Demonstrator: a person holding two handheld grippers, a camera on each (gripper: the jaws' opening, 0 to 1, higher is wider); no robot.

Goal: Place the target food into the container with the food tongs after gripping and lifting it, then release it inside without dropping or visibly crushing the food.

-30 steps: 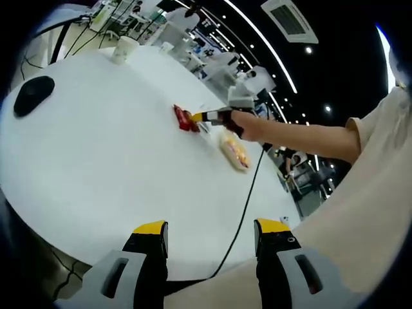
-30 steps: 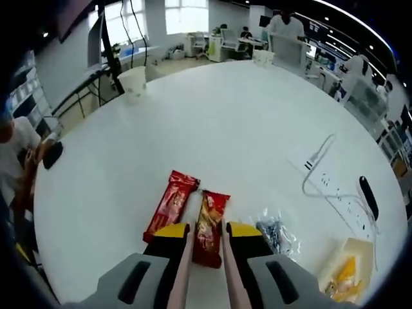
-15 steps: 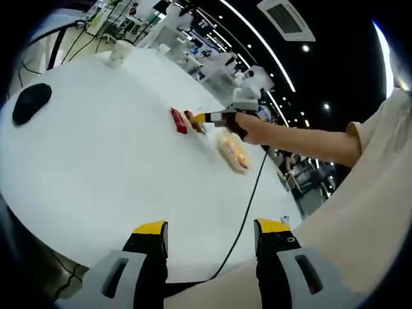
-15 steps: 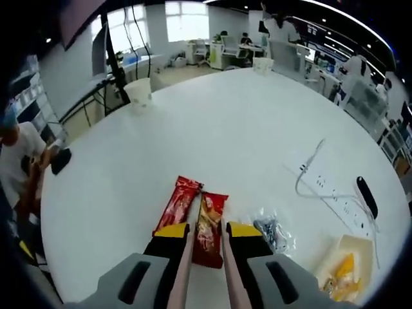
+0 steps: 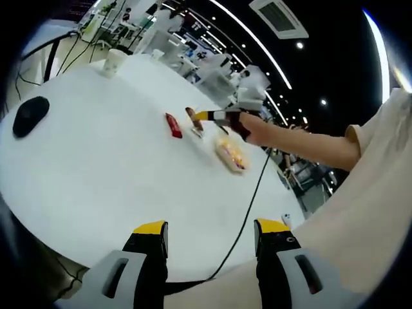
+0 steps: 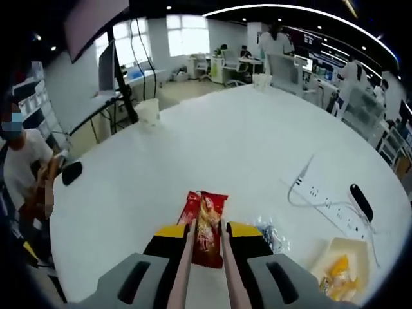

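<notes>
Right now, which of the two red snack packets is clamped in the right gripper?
The one with the pictured front, red snack packet, sits between the right gripper jaws. The plainer red packet lies on the white table, peeking out to its left.

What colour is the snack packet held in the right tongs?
Red, clearest in the right gripper view: snack packet between the right tongs.

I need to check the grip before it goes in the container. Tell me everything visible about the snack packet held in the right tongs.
The snack packet is a flat, glossy red wrapper printed with a food picture, crimped along its far end. It lies lengthwise between the right tongs, whose yellow-tipped jaws press both long edges. It looks uncrushed. In the left gripper view it appears raised off the white table. A second red packet lies on the table nearby.
</notes>
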